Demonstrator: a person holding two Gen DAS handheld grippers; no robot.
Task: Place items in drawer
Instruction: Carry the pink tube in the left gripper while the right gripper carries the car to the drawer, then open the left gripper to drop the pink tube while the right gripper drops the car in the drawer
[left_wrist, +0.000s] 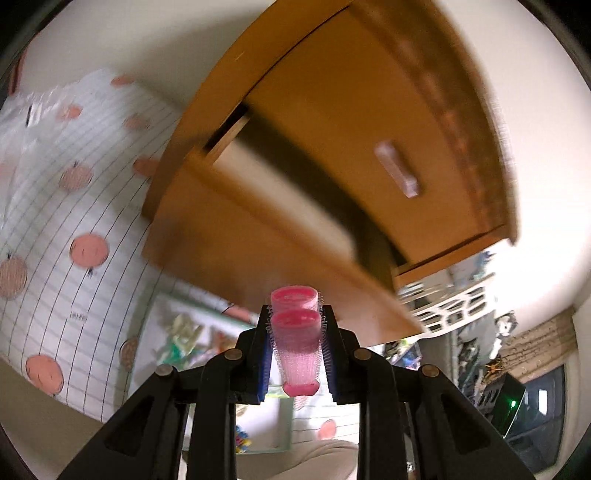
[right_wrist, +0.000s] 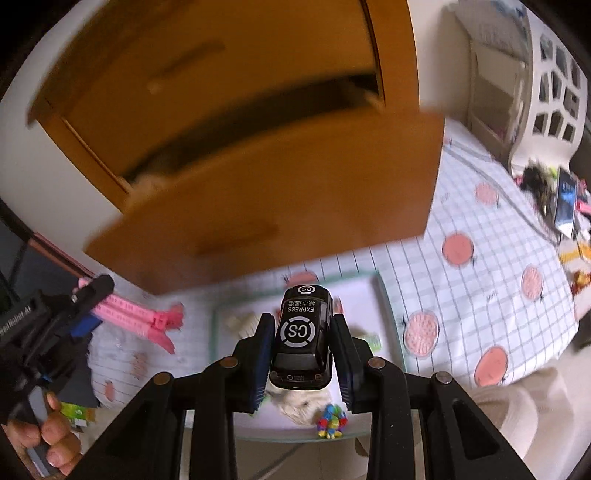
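My left gripper (left_wrist: 295, 321) is shut on pink bristled hair rollers (left_wrist: 297, 347), held upright between the blue pads. Just beyond it is the wooden cabinet (left_wrist: 351, 122), its lower drawer (left_wrist: 258, 251) pulled out, pale inside. In the right wrist view my right gripper (right_wrist: 301, 321) is shut on a black toy car (right_wrist: 301, 328) marked "CS EXPRESS", held in front of and below the open drawer's front panel (right_wrist: 277, 195). The left gripper (right_wrist: 94, 304) shows at the left edge with the pink rollers (right_wrist: 136, 319) sticking out, a hand (right_wrist: 48, 435) on its grip.
A green-rimmed tray (right_wrist: 384, 306) lies below on the checked tablecloth (right_wrist: 480, 258), holding a fluffy white item (right_wrist: 299, 402) and a small multicoloured toy (right_wrist: 332, 424). A white lattice basket (right_wrist: 554, 85) and clutter stand to the right. The upper drawer's handle (left_wrist: 397, 168) juts out.
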